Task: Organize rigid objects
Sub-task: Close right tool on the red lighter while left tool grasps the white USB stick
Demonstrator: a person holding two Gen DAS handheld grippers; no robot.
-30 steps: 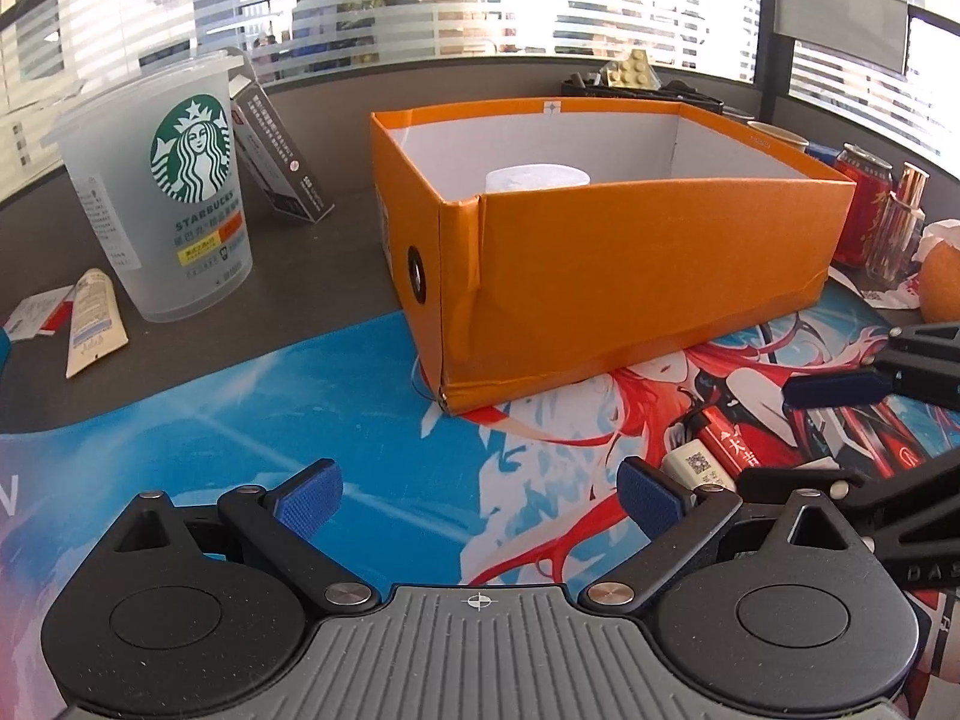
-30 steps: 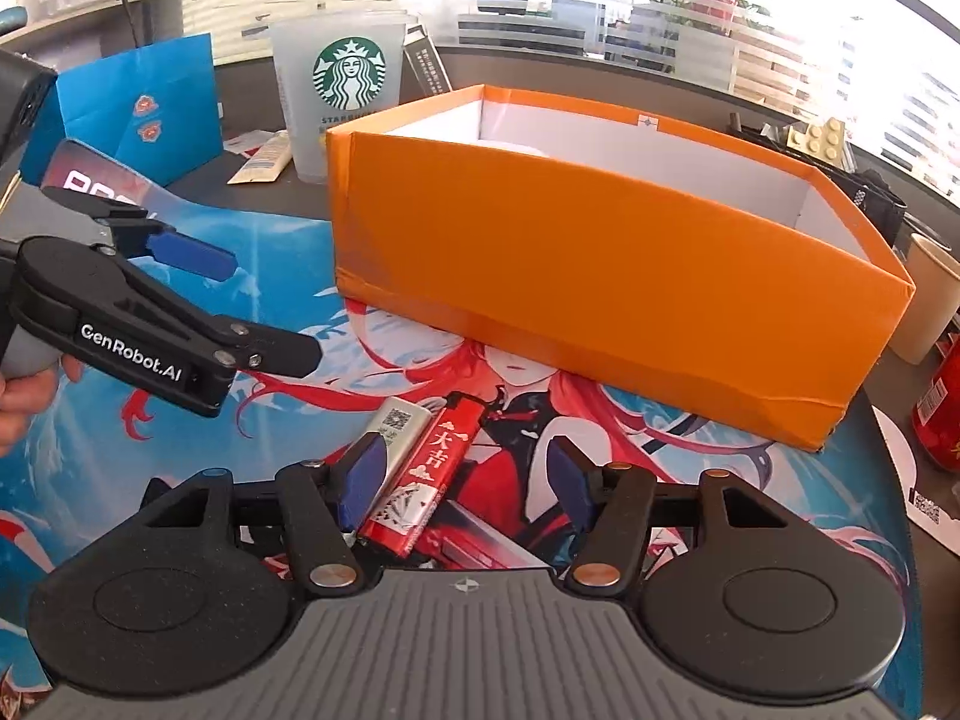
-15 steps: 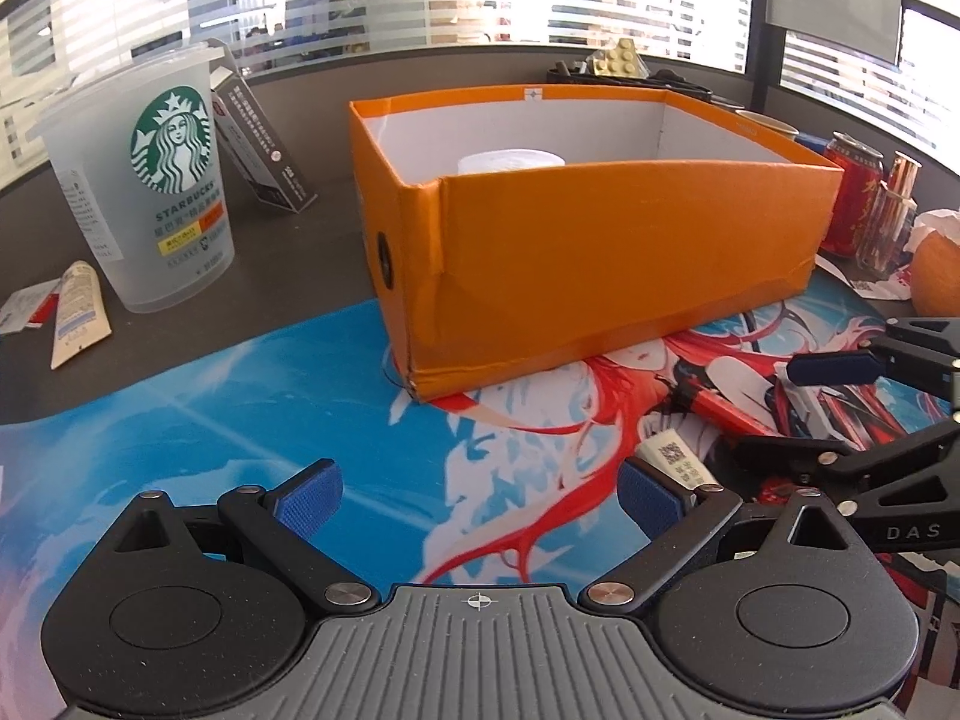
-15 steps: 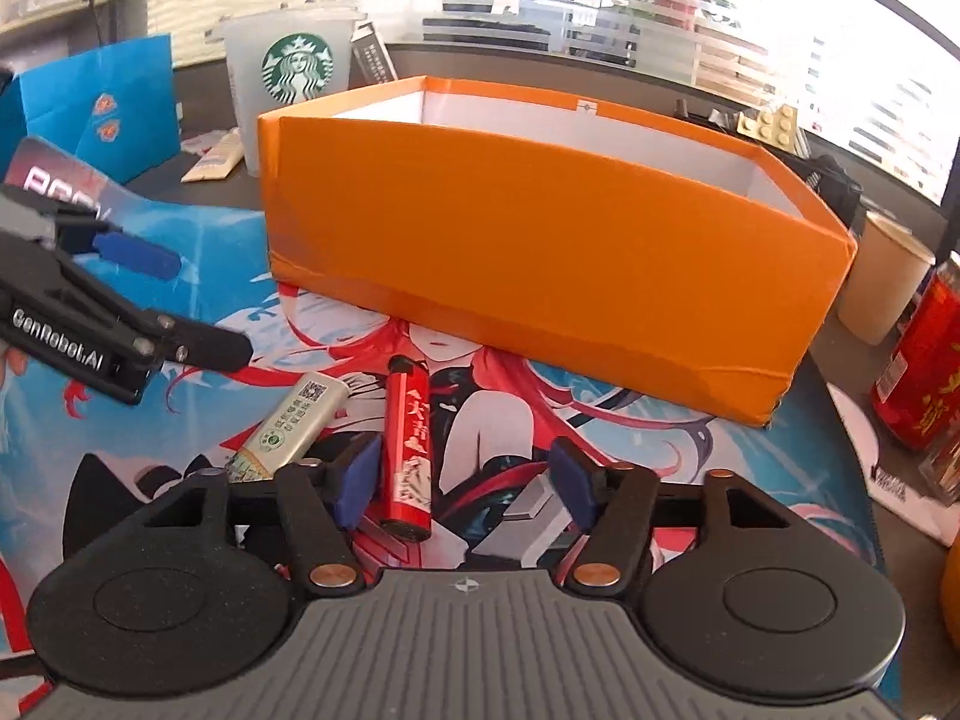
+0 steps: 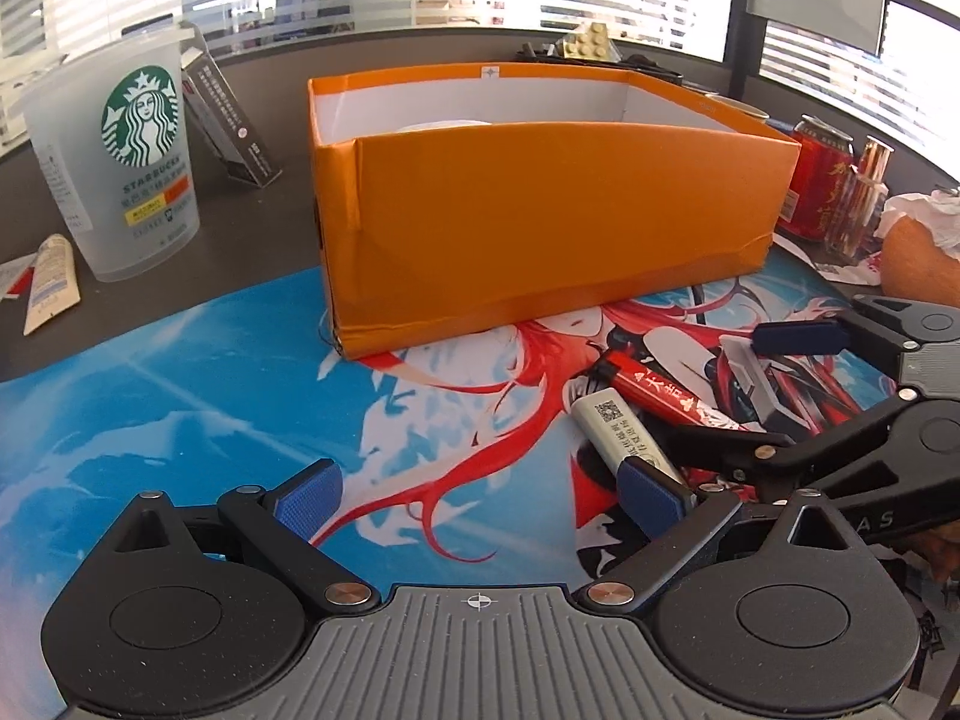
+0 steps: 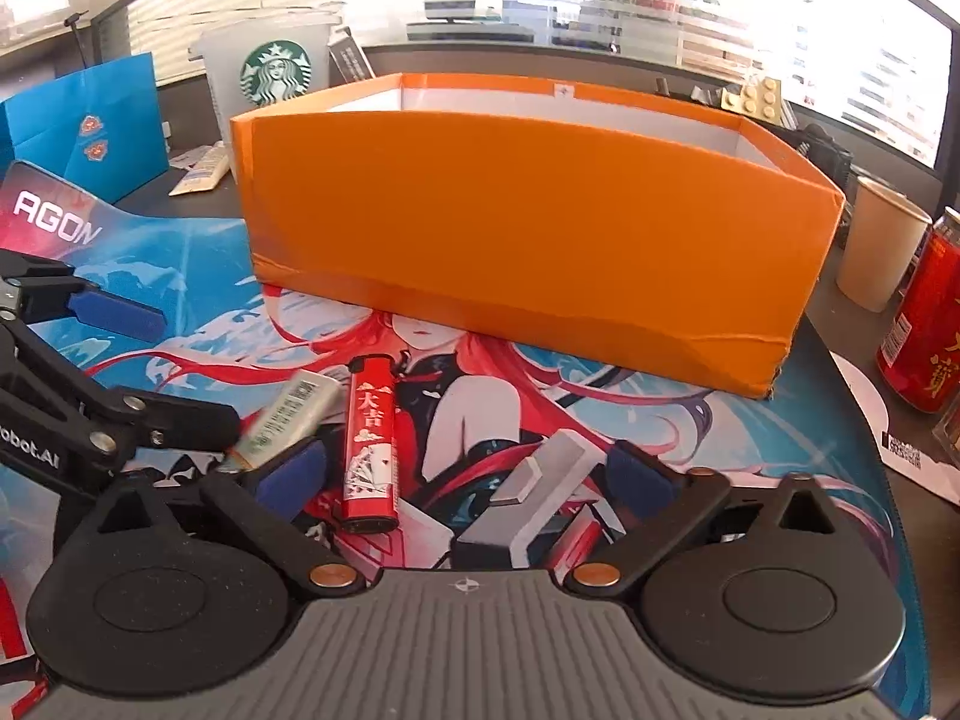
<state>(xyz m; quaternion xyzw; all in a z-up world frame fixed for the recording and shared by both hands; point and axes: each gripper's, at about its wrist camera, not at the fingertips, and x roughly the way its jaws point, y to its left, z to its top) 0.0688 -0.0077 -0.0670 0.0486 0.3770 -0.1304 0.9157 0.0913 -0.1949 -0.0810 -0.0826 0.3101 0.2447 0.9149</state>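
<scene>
A red lighter [image 6: 371,441] lies on the printed mat between my right gripper's [image 6: 465,474] open fingers. A white-green lighter [image 6: 282,420] lies just left of it, beside the left fingertip. An open orange box [image 6: 528,222] stands behind them; something white shows inside it in the left wrist view [image 5: 447,126]. There, both lighters, the red one [image 5: 660,396] and the white-green one [image 5: 624,435], lie at the right, the white one touching my right fingertip [image 5: 651,495]. My left gripper [image 5: 480,498] is open and empty.
A Starbucks cup [image 5: 126,162], a tube [image 5: 51,282] and a dark carton [image 5: 231,120] stand left of the box. A red can [image 6: 930,312], a paper cup [image 6: 879,252] and an orange fruit [image 5: 918,258] are at the right. A blue bag [image 6: 84,126] stands far left.
Both grippers moved closer to the lighters. The red lighter now lies between my right gripper's fingers, and the white-green lighter has shifted against the left gripper.
</scene>
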